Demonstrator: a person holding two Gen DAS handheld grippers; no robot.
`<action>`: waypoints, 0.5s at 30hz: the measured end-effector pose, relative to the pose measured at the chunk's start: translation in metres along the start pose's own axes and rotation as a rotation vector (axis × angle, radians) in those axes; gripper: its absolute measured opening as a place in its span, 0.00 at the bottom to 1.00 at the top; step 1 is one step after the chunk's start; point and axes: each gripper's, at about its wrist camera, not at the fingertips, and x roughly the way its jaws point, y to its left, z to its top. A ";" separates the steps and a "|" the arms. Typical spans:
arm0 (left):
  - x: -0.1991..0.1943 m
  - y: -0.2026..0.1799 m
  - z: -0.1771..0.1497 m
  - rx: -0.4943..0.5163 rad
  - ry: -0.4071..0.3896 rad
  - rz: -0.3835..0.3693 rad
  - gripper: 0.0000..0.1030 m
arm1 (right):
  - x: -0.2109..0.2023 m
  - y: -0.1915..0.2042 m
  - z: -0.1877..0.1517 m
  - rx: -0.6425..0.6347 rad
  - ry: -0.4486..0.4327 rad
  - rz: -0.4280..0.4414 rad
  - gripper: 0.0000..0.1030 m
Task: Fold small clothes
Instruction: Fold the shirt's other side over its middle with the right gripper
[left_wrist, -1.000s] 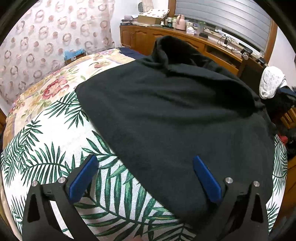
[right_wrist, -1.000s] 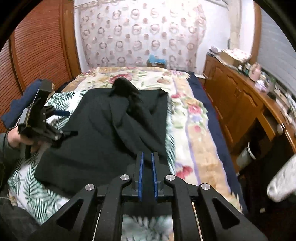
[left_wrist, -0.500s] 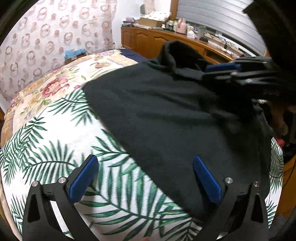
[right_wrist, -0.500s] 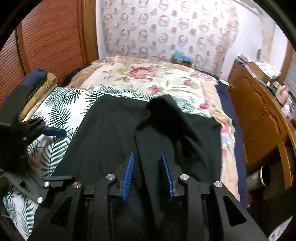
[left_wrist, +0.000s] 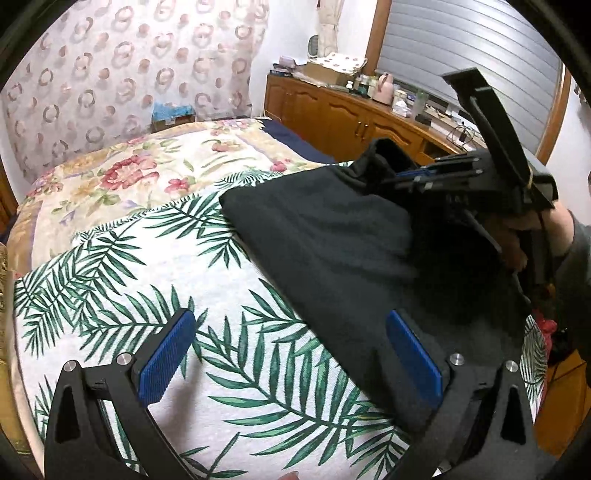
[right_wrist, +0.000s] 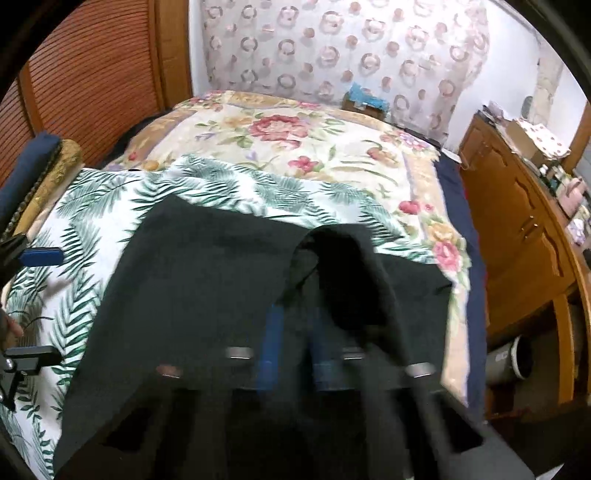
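A black fleece garment (left_wrist: 332, 240) lies spread on the palm-print cloth (left_wrist: 155, 280) on the bed. My left gripper (left_wrist: 291, 354) is open at the garment's near edge, its right pad above the fleece and its left pad above the palm print, gripping nothing. In the right wrist view the left gripper (right_wrist: 37, 306) shows at the far left. My right gripper (right_wrist: 293, 332), blurred there, is closing its jaws on a raised fold (right_wrist: 332, 266) of the garment. From the left wrist view the right gripper (left_wrist: 410, 175) pinches that fold at the garment's far end.
A floral quilt (right_wrist: 295, 147) covers the far half of the bed. A wooden cabinet (left_wrist: 332, 110) cluttered with bottles and boxes runs along the right. A slatted wooden door (right_wrist: 92, 74) stands at the left. A person's hand (left_wrist: 517, 236) holds the right gripper.
The right gripper swung in over the garment, opened, then closed on a fold and raised it. The left gripper drew back a little, still open.
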 end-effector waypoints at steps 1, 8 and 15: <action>0.000 0.001 -0.001 0.001 -0.001 0.001 1.00 | 0.000 -0.004 0.001 0.007 -0.005 -0.002 0.08; 0.001 -0.008 -0.002 0.019 0.005 0.006 1.00 | -0.007 -0.065 0.008 0.159 -0.072 -0.149 0.07; 0.008 -0.010 -0.001 0.028 0.020 0.013 1.00 | 0.009 -0.090 0.009 0.241 -0.038 -0.196 0.09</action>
